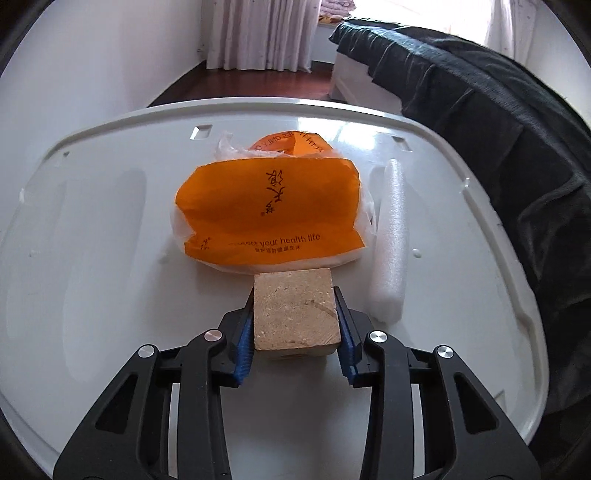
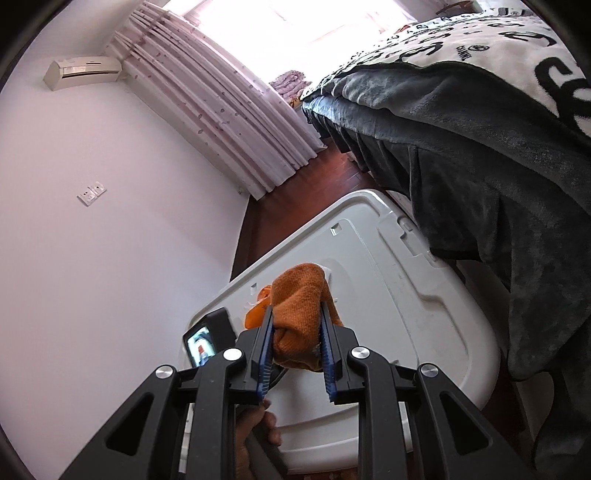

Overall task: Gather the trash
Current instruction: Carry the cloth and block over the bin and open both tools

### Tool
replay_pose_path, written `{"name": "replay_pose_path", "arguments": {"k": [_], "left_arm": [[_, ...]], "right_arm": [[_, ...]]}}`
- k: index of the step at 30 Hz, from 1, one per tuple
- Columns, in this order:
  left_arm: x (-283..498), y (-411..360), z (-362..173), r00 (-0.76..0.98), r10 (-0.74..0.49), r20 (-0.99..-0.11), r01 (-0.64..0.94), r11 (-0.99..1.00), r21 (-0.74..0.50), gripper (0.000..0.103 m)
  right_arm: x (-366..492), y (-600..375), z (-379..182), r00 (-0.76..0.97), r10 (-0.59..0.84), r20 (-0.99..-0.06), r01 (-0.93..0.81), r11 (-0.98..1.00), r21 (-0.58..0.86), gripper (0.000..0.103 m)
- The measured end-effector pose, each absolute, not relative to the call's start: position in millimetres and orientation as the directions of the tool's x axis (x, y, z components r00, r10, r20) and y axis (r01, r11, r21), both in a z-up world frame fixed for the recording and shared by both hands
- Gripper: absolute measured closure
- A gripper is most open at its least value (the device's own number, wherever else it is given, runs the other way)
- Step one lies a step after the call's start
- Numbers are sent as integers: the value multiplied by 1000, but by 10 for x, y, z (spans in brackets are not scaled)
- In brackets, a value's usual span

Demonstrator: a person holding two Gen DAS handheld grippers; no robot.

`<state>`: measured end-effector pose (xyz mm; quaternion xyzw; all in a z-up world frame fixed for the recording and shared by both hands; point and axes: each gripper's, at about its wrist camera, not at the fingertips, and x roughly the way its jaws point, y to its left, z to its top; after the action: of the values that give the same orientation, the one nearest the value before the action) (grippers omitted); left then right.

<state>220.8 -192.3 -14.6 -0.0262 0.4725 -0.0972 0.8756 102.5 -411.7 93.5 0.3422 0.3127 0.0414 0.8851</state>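
In the left wrist view my left gripper [image 1: 295, 295] is shut on a tan wooden block [image 1: 296, 314], held just above the white plastic lid [image 1: 92, 221]. An orange and white plastic bag [image 1: 269, 214] lies on the lid right beyond the block. A white foam tube [image 1: 389, 240] lies to the bag's right. In the right wrist view my right gripper [image 2: 297, 306] is shut on an orange knitted cloth [image 2: 301, 310], held above the lid [image 2: 406, 295]. A bit of the orange bag [image 2: 258, 306] shows behind the cloth.
A bed with a dark grey blanket [image 1: 498, 129] borders the lid on the right and also shows in the right wrist view [image 2: 498, 166]. White wall [image 2: 92, 221] at left, curtains [image 1: 258, 33] and red wood floor beyond. My other hand [image 2: 255, 432] and its gripper screen [image 2: 201, 345] show below.
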Motion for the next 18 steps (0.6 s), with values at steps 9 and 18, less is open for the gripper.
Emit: {"name": "replay_pose_path", "arguments": {"k": [9,18], "left_arm": [[1519,-1504,246,565,-264,-782,288,951,-113,67],[462,-773,529,595,-243,-766,301,951,-68,67]], "right_arm": [[1193,-3942,786,752,304,-584,146,788,598,81],[1303,-3354,710,695,344,-632,58,848,527,81]]}}
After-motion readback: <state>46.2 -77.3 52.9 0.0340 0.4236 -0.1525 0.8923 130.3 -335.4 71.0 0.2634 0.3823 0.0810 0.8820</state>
